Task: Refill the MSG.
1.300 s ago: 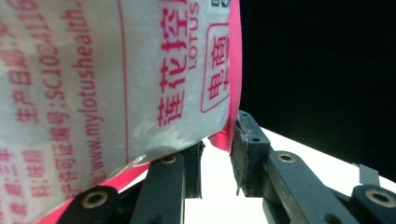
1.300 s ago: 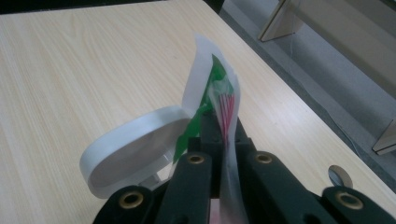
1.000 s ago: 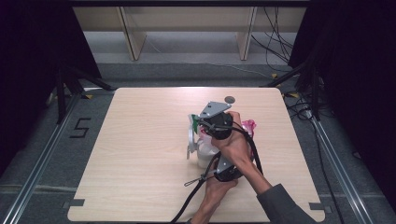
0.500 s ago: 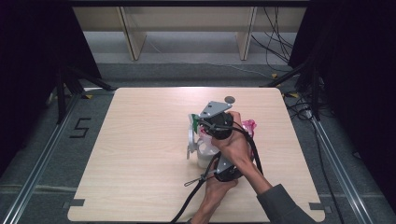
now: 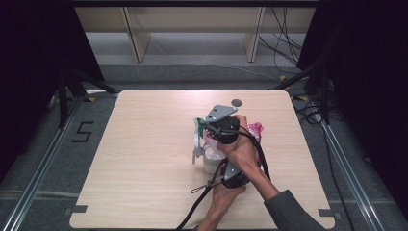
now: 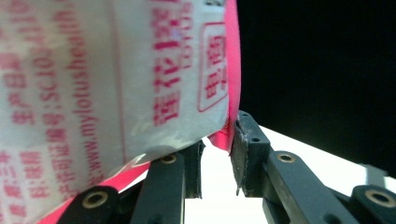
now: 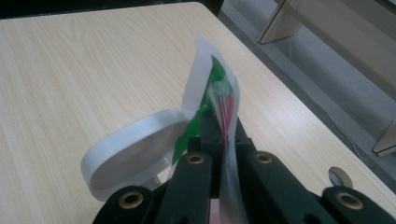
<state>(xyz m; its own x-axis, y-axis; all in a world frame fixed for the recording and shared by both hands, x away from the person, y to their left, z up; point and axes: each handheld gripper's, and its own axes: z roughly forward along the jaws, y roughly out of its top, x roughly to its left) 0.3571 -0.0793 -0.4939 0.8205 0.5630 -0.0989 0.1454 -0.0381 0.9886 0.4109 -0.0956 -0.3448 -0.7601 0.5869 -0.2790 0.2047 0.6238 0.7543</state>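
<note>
A white plastic bag (image 5: 211,158) with red print, a pink edge and a green patch stands between both grippers, right of the table's middle. My right gripper (image 5: 203,128), with the grey plate on top, is shut on the bag's thin upper film (image 7: 219,95), where green and red stripes show. A white strip (image 7: 130,149) curls off the bag to the left. My left gripper (image 5: 219,162) comes from the near side. The bag's printed side (image 6: 116,70) lies over its jaws, and its tips (image 6: 217,144) pinch the pink corner.
The light wooden table (image 5: 144,144) has bare surface to the left and behind the hands. A small grey disc (image 5: 236,102) sits near the far edge. Wooden shelf legs (image 5: 137,43) and cables (image 5: 288,48) lie beyond the table.
</note>
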